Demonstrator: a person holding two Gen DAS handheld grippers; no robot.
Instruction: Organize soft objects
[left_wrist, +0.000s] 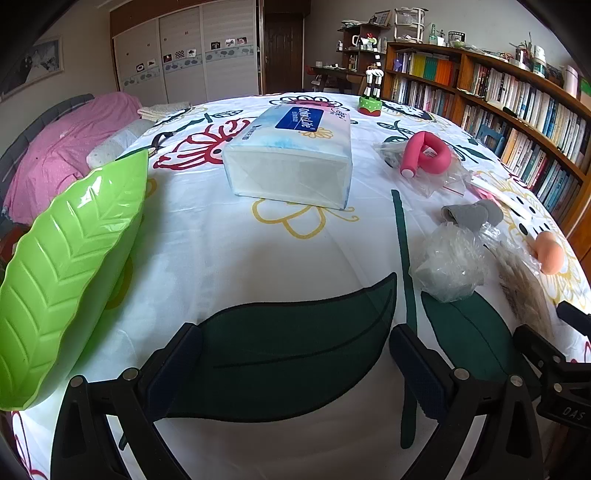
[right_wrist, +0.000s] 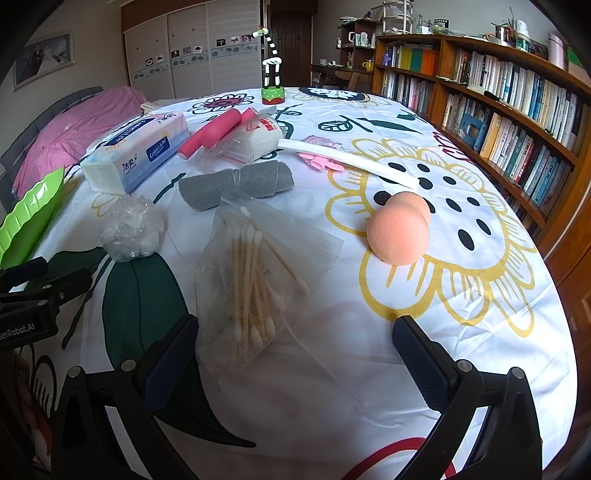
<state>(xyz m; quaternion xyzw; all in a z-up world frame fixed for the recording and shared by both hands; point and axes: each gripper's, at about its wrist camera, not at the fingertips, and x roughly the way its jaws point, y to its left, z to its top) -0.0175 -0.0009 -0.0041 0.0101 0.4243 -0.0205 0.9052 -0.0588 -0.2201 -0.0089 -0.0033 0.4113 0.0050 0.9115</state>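
A bag of cotton swabs (right_wrist: 255, 288) lies beside a peach sponge (right_wrist: 399, 232) on the floral cloth (right_wrist: 369, 350).

Room fixtures and one ornament, observed around the floral desk cover.

A wooden bookshelf (right_wrist: 491, 110) packed with books lines the right wall. White sliding wardrobe doors (left_wrist: 184, 59) stand at the far end, a dark door (left_wrist: 284, 51) beside them. A framed photograph (right_wrist: 42, 59) hangs on the left wall. Pink bedding (left_wrist: 62, 147) lies left. A striped giraffe figurine (right_wrist: 272, 70) stands upright on a green base at the desk's far edge.

My white flower-printed tablecloth (right_wrist: 332, 350) carries a glossy green leaf-shaped tray (left_wrist: 70, 254), a peach gourd-shaped sponge (right_wrist: 399, 230) and a blue-and-white tissue pack (left_wrist: 291, 155).
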